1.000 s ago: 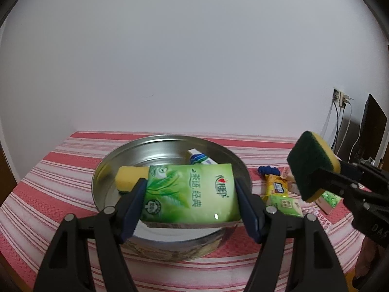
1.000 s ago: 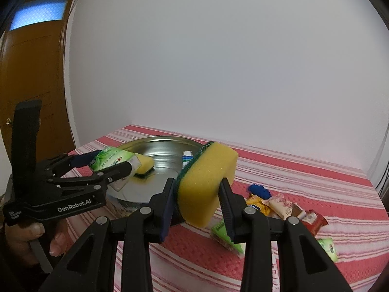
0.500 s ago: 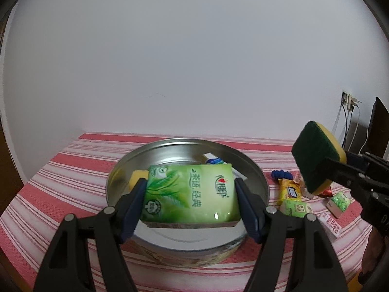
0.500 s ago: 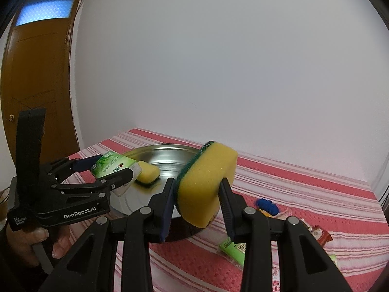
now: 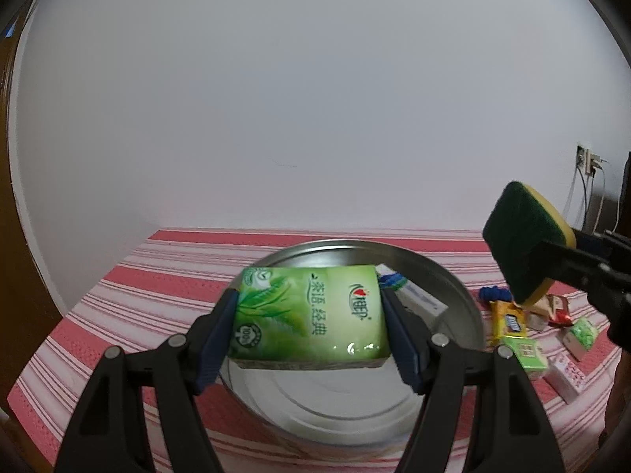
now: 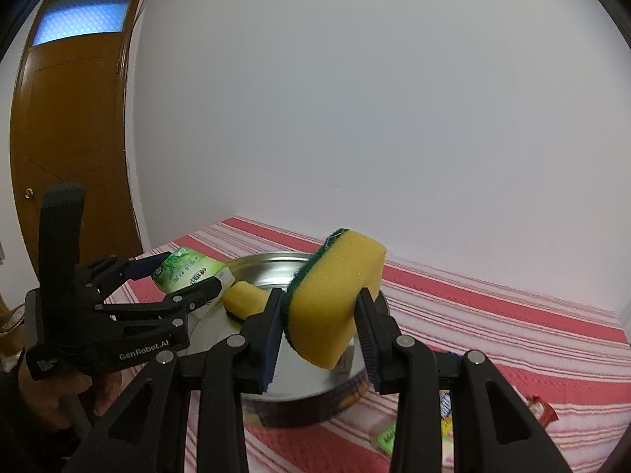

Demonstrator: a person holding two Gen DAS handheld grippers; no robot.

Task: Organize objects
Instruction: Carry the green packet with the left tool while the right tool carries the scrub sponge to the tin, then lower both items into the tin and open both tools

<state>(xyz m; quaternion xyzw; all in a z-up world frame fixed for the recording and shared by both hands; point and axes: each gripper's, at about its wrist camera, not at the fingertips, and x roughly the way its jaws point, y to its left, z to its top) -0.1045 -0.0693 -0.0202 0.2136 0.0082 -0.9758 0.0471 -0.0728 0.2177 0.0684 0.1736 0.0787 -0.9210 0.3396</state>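
Jaws pinch tilted sponge [image 6: 335,295], crosswise tissue pack [image 5: 309,315].

A: What is the left gripper [image 5: 309,329] looking like?
B: Black linkage arms are carrying silver pivot screws and blue pads [image 5: 400,339].
A: And the right gripper [image 6: 321,329]?
B: Same build; white "GenRobot.AI" lettering is showing on the left one's body.

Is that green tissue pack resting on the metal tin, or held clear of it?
Cannot tell. In the left wrist view the tissue pack overlaps the tin; the right wrist view shows it near the rim, no plain gap.
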